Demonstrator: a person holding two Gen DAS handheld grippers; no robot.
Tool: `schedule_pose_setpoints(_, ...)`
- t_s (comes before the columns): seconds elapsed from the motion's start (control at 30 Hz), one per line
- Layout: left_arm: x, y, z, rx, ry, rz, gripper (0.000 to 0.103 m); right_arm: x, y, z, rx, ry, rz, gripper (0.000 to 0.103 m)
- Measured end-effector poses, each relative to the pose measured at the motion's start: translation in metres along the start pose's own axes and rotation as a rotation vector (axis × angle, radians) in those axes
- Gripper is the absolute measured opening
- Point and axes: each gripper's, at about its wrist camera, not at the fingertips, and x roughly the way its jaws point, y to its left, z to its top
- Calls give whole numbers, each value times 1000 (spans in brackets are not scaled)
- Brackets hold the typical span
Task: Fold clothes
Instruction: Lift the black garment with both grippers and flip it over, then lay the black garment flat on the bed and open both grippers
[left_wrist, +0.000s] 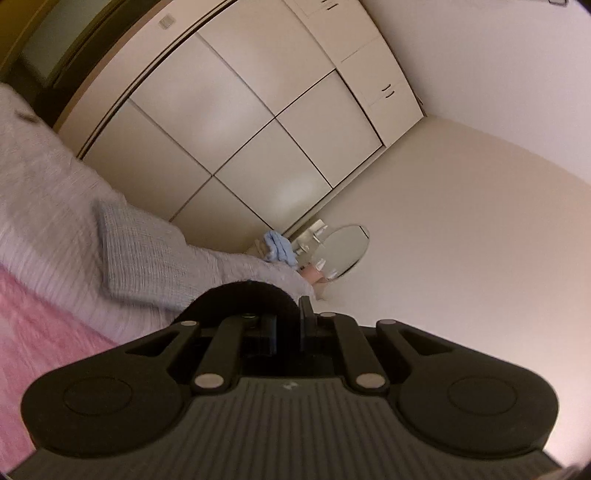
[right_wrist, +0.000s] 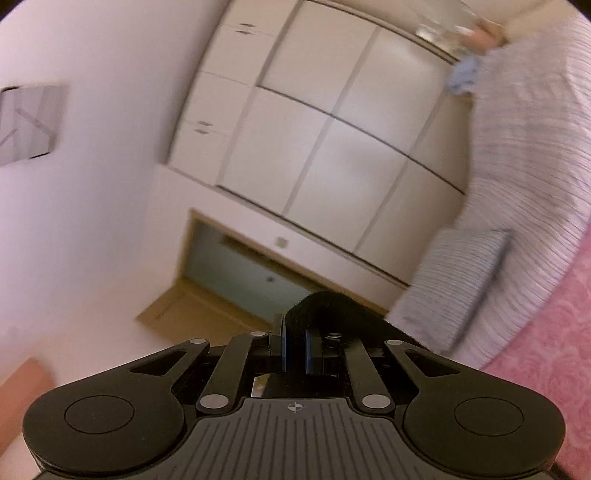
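Nearest in each wrist view is a gripper clamped on black cloth. The left gripper has its jaws drawn close together, with a band of dark fabric arching over and between them; the right gripper shows blue pads nearly meeting, and the same sort of fabric bulges up from that pinch. Both cameras tilt steeply toward the room, so the garment's body hangs out of sight and its shape cannot be read; it seems held aloft by two points, which would suit either shaking it out or bringing edges together for a fold. Beyond lies the bed: a pink cover, then a pale striped sheet with a pillow on it. No folded stack shows anywhere. Farther off, a blue cloth sits bunched near a round mirror, with the wardrobe behind.
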Motion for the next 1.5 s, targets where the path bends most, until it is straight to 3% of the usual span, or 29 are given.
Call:
schedule_pose_setpoints(0.23,-32,-53,32,163,-138,-95,7,-8,45,17,-89,-92,164,7)
schedule_pose_setpoints(0.33,-61,-60,5,184,-148,-90,7,-22,51,5,-125,-68,184,8)
schedule_pose_setpoints(0.43,-102,-40,-54,140,-81,-31,7,-36,30,-15,-137,19,137,8)
schedule_pose_setpoints(0.47,-113,-27,-80,108,-41,15,7,-44,16,-27,-134,67,102,8)
schedule_pose_setpoints(0.53,-136,8,-143,37,85,181,7,-65,-14,-57,-126,178,12,8)
schedule_pose_setpoints(0.6,-158,42,-206,-34,211,346,8,-85,-55,-98,-121,327,-133,8)
schedule_pose_setpoints(0.7,-192,94,-300,-143,399,592,10,-109,-136,-171,-129,632,-416,10)
schedule_pose_setpoints(0.77,-215,129,-363,-216,525,756,5,-129,-203,-218,-55,794,-664,12)
schedule_pose_setpoints(0.8,-226,144,-393,-245,584,830,5,-142,-228,-234,-7,832,-739,13)
schedule_pose_setpoints(0.87,-244,151,-431,-228,654,905,5,-164,-265,-257,76,879,-827,14)
schedule_pose_setpoints(0.9,-252,152,-441,-223,669,904,6,-176,-275,-265,88,889,-850,18)
schedule_pose_setpoints(1.03,-212,172,-448,-202,623,888,17,-203,-288,-275,31,874,-844,41)
schedule_pose_setpoints(1.13,-175,192,-448,-238,562,873,21,-212,-294,-276,-21,837,-811,43)
schedule_pose_setpoints(1.37,-148,241,-458,-326,478,837,25,-188,-333,-295,-4,759,-693,44)
schedule_pose_setpoints(1.5,-142,267,-466,-420,436,817,28,-179,-360,-313,29,752,-699,44)
